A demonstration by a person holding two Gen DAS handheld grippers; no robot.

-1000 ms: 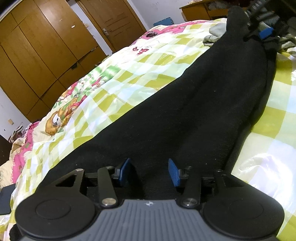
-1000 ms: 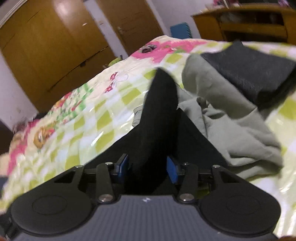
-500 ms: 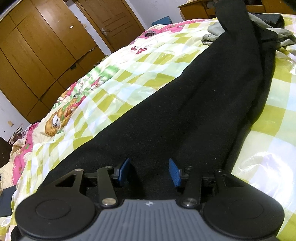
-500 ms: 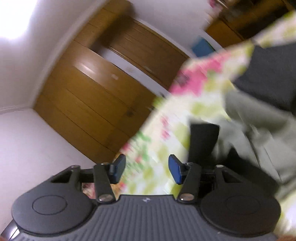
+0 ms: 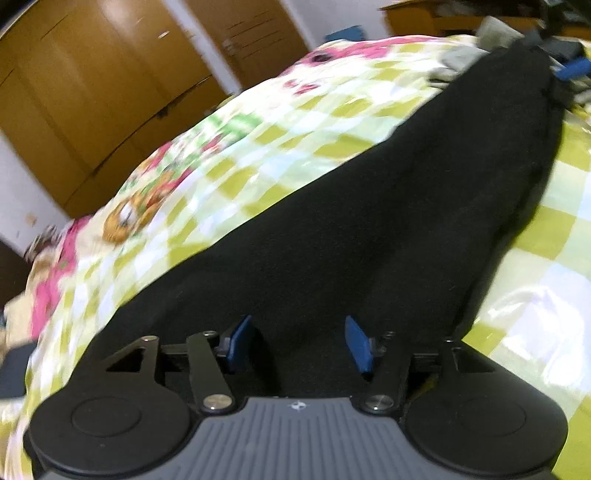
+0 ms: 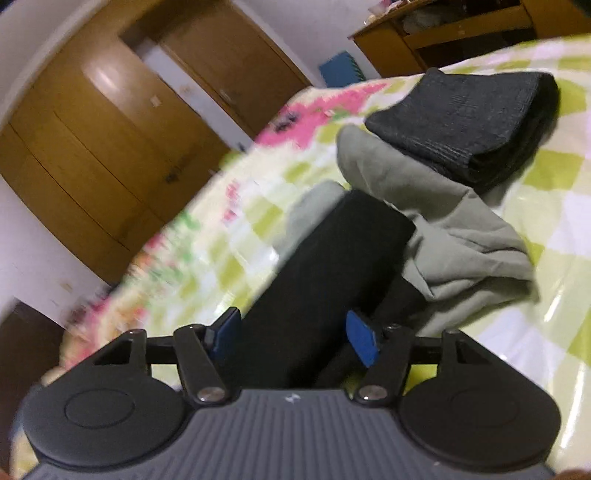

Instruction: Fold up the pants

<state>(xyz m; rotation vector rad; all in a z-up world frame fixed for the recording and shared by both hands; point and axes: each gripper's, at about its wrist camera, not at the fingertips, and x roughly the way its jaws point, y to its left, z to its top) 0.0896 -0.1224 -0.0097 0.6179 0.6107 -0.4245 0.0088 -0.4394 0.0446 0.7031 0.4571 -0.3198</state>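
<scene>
Black pants (image 5: 369,229) lie stretched along the checked bedspread (image 5: 258,166), running away from my left gripper (image 5: 299,345) toward the far right. The left jaws are opening, with the near end of the pants lying between and under the blue pads, not pinched. In the right wrist view the far leg end (image 6: 332,266) lies flat on the bed, and my right gripper (image 6: 293,339) straddles it, open. A blue pad (image 5: 574,68) of the right gripper shows at the pants' far end in the left wrist view.
A crumpled grey-green garment (image 6: 461,236) lies against the leg end, with a folded dark grey garment (image 6: 469,122) behind it. Wooden wardrobe doors (image 5: 92,92) line the left wall. A wooden desk (image 6: 443,33) stands beyond the bed.
The right gripper let go of the leg end it held raised; that end now lies flat on the bed. The left jaws have spread wider over the near end.
</scene>
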